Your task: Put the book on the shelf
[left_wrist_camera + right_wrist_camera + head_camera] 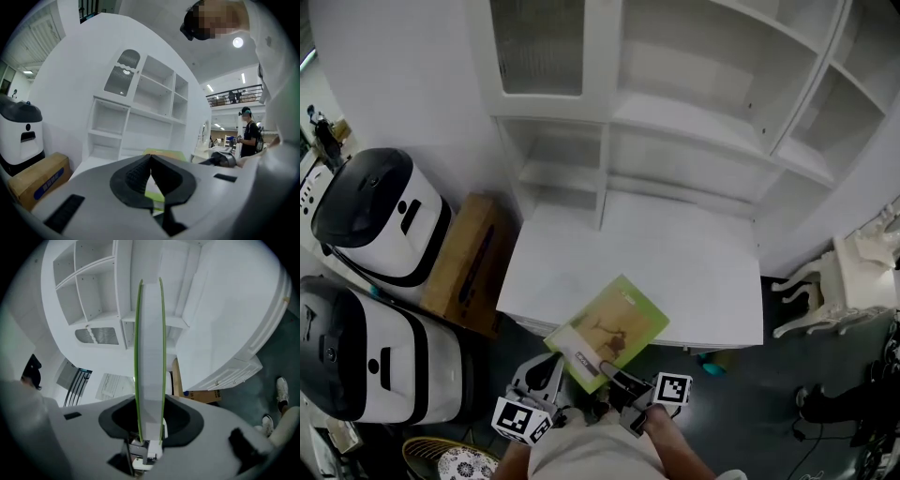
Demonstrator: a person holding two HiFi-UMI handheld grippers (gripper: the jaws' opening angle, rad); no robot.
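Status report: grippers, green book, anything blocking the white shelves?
Left gripper shut, empty. Right gripper clamped on thin green book, over front edge of white desktop. White shelf bays bare, nothing blocking.

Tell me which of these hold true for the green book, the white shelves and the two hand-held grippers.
1. The right gripper clamps the thin green-covered book by its edge. True.
2. The book stands on a shelf of the white shelf unit. False: it is held near the front edge of the white tabletop.
3. The left gripper grips the book too. False: its jaws are shut with nothing between them.
4. A brown cardboard box sits beside the shelf unit, at its left in the head view. True.
5. Other books fill the shelves. False: no other book shows there.
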